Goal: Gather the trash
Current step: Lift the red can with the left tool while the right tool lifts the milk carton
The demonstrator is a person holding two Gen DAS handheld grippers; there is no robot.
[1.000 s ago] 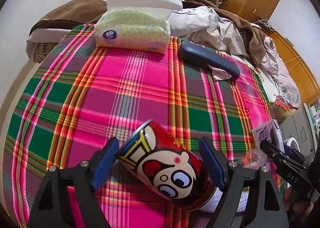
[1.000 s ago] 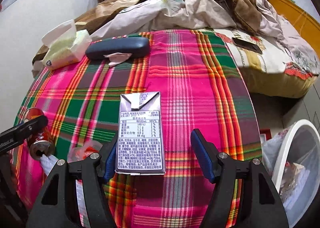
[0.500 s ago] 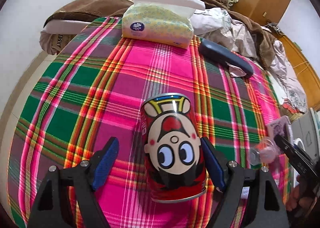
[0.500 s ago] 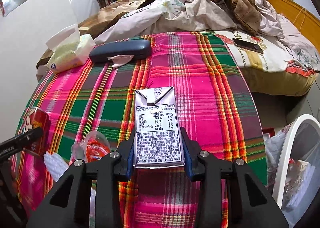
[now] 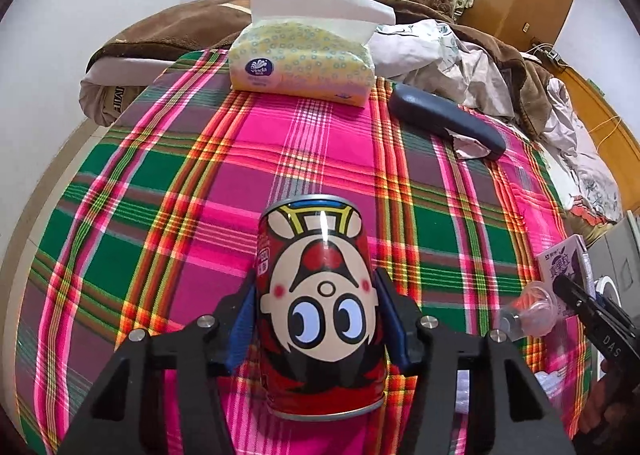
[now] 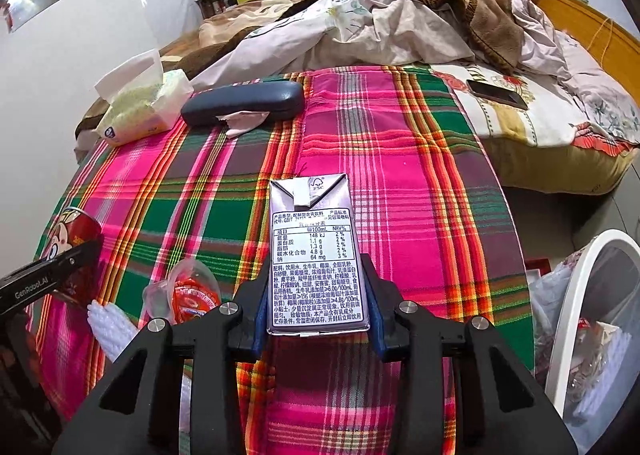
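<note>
We see the left gripper (image 5: pixel 320 319) clamped on a red can (image 5: pixel 320 303) with a cartoon face; its jaws have just been closing, and the blue pads (image 5: pixel 394 319) now press the can's two sides, with the can standing between them and its face upside down toward the camera. The can reaches beyond the fingertips, its far rim over the plaid cloth (image 5: pixel 160 215), its near rim low between the finger arms. In the right wrist view the same can shows at the left edge, gripped by the dark finger of the left gripper. The right gripper (image 6: pixel 316 295) is clamped on a carton (image 6: pixel 312 255); its jaws have just been closing too, and the pads (image 6: pixel 374 307) bear on the carton's long sides near its lower half. The carton lies along the fingers, label side up, its folded top pointing away from us over the cloth. Just left of the right gripper a crumpled clear cup (image 6: pixel 184 291) with red print lies on the cloth, touching a white ridged piece (image 6: pixel 108 323). At the far end of the cloth sit a tissue pack (image 5: pixel 300 63) and a dark case (image 5: pixel 444 123), near each other. A white bin (image 6: pixel 588 315) with a plastic liner stands beside the bed on the right.
</note>
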